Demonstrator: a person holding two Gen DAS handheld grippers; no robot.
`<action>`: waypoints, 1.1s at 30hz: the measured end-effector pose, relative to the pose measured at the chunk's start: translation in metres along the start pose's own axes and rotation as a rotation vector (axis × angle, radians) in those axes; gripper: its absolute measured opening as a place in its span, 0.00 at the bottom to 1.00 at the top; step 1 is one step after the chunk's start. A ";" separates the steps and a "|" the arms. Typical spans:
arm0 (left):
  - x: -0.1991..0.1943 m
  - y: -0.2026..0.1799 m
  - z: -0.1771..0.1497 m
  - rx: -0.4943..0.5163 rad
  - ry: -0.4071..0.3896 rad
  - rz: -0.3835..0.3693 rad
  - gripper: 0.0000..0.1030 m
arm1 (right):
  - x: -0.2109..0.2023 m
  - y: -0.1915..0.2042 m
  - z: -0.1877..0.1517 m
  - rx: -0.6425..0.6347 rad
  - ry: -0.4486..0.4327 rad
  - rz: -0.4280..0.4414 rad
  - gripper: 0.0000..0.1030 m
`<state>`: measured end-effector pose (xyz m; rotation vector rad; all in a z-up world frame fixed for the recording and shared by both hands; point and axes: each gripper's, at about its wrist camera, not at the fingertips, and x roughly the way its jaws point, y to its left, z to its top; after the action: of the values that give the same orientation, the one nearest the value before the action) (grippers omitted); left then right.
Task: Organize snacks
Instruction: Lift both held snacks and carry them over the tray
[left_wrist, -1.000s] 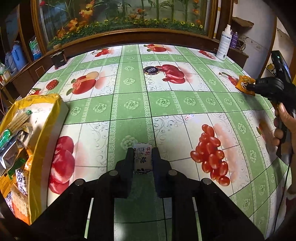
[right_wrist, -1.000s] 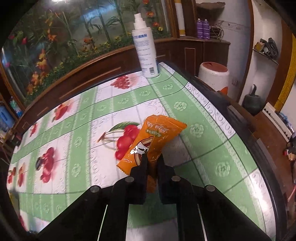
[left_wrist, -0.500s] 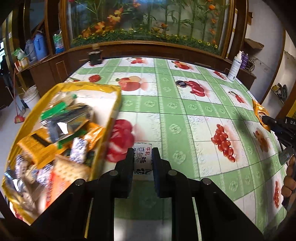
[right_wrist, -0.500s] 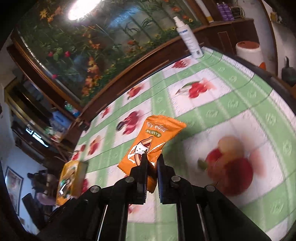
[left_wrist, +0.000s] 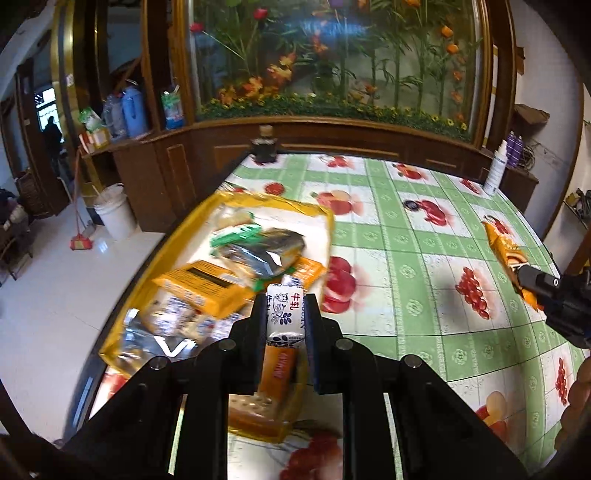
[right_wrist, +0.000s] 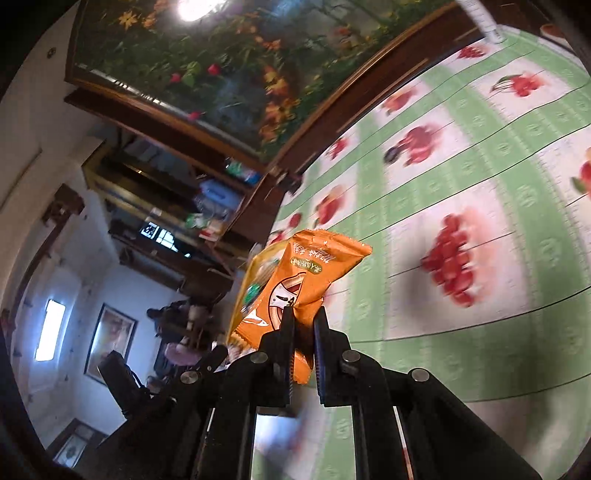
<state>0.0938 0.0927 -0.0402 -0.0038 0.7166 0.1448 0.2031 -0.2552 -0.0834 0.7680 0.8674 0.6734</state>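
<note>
Left wrist view: my left tongs (left_wrist: 285, 314) are clenched on a white candy (left_wrist: 284, 312), held above the yellow snack tray (left_wrist: 192, 218) at the table (left_wrist: 406, 258) edge. Right wrist view: my right tongs (right_wrist: 303, 326) are clenched on an orange snack packet (right_wrist: 295, 284) above the table.

Left hand-held gripper (left_wrist: 285, 314) angled downward, jaws clamped — right hand-held gripper (right_wrist: 303, 325) likewise pinched tight.

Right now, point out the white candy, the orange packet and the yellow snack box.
white candy (left_wrist: 285, 314), left wrist view, printed wrapper front
orange packet (right_wrist: 295, 284), right wrist view, printed face
yellow snack box (left_wrist: 295, 207), left wrist view, far rim
</note>
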 end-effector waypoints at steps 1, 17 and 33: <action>-0.004 0.006 0.001 -0.005 -0.010 0.008 0.16 | 0.006 0.007 -0.003 -0.007 0.012 0.014 0.09; -0.011 0.079 0.001 -0.114 -0.047 0.094 0.16 | 0.092 0.087 -0.030 -0.035 0.157 0.214 0.09; 0.012 0.111 -0.004 -0.171 -0.013 0.126 0.16 | 0.148 0.110 -0.037 -0.057 0.189 0.162 0.09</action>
<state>0.0854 0.2039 -0.0464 -0.1214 0.6901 0.3265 0.2205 -0.0688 -0.0705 0.7366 0.9595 0.9225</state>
